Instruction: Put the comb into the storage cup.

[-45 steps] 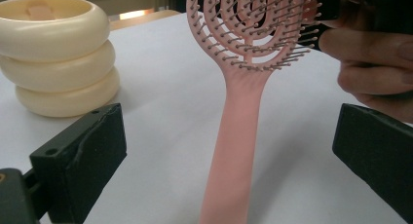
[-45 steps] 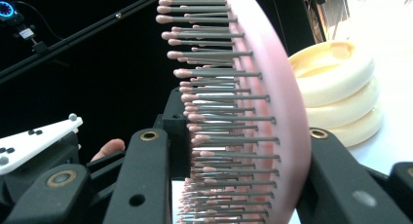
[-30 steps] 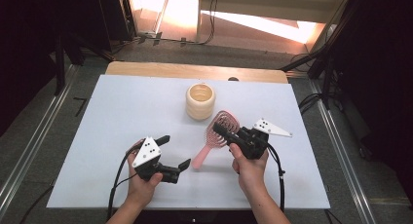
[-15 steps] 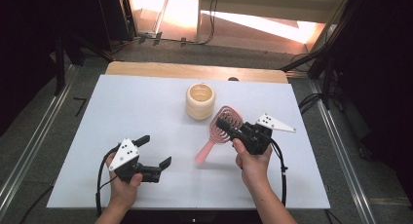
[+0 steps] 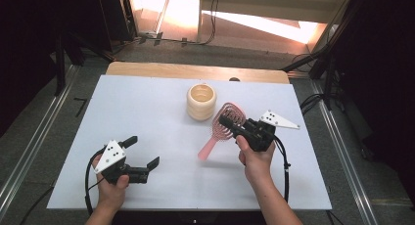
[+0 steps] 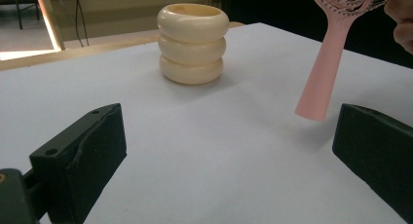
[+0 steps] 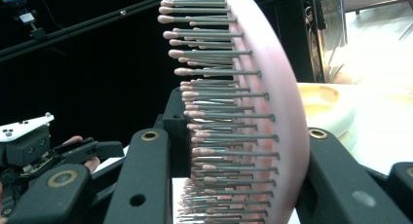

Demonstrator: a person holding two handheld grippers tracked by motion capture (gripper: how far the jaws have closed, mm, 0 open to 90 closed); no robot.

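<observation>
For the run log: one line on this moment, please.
right gripper: shut on pink hairbrush, lifted | left gripper: open, empty | cream cup: upright

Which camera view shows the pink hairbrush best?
The high view: the whole hairbrush shows, head in the right gripper. The left gripper view shows mostly its handle; the right gripper view, its bristles up close.
</observation>
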